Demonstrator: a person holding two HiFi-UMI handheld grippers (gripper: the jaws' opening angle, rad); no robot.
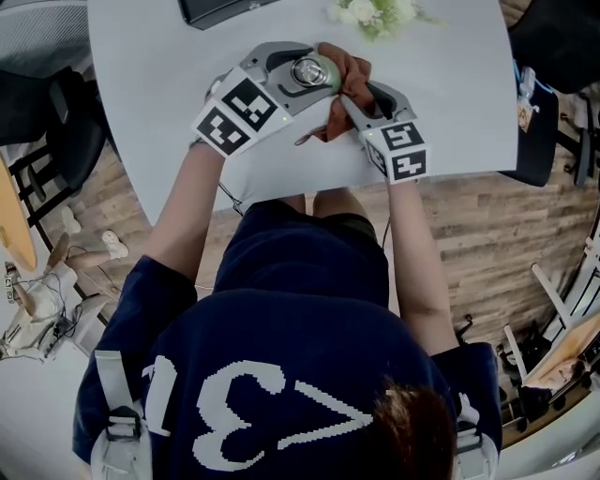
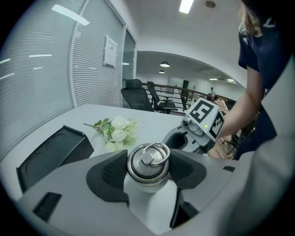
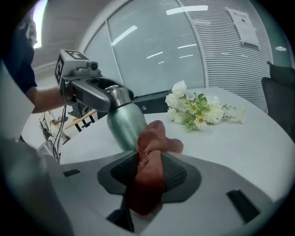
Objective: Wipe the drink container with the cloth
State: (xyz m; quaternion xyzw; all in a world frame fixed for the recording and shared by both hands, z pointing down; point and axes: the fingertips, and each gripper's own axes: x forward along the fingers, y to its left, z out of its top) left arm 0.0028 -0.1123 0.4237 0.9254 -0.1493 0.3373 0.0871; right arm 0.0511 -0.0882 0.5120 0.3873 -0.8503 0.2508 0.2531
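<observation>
A green metal drink bottle (image 1: 311, 73) with a steel ring cap is held tilted above the white table (image 1: 450, 94). My left gripper (image 1: 298, 77) is shut on its neck just under the cap (image 2: 148, 159). The rust-red cloth (image 1: 349, 89) lies bunched against the bottle's side (image 3: 123, 122). In the right gripper view the cloth (image 3: 150, 170) hangs between the jaws of my right gripper (image 3: 150, 177), whose pads stand apart and loose around it. The bottle's base is hidden behind the cloth.
A small bunch of white flowers (image 1: 375, 14) lies at the table's far side. A black tray (image 2: 50, 154) sits at the far left. The table's near edge runs just under both grippers, with the person's legs below.
</observation>
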